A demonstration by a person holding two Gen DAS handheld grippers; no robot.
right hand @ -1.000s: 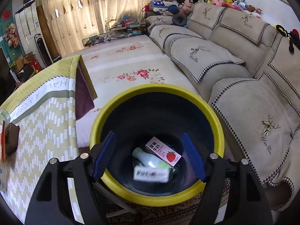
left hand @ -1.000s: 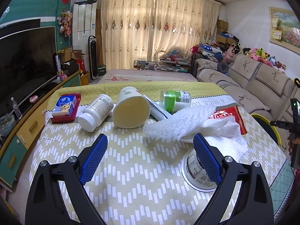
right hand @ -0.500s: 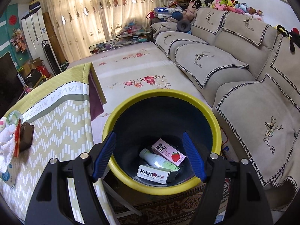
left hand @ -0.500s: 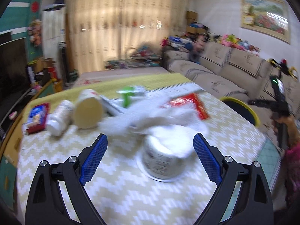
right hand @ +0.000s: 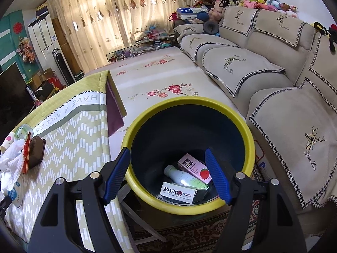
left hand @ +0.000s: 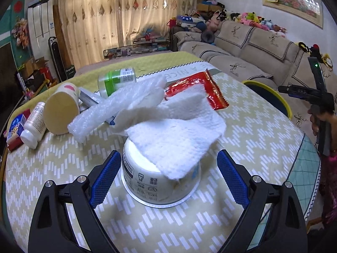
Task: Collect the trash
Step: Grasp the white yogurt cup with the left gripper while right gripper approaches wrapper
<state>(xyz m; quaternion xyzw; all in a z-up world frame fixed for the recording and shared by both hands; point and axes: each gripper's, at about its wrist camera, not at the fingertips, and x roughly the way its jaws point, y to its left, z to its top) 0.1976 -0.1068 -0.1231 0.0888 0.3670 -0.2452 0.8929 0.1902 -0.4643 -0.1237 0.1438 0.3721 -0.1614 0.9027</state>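
My left gripper is open, its jaws on either side of an upside-down white instant-noodle bowl on the table, not closed on it. A white paper towel drapes over the bowl. Behind lie bubble wrap, a red wrapper, a paper cup, a white bottle and a green-lidded jar. My right gripper is open and empty above the yellow-rimmed bin, which holds a pink milk carton, a pale bottle and a white box.
The table has a yellow-green patterned cloth. A red and blue box lies at its left edge. The bin stands by the table's right side, with the right gripper handle above it. A sofa lies behind.
My left gripper moved forward and right until its jaws straddle the noodle bowl. My right gripper rose a little above the bin; the white box dropped and lies in the bin.
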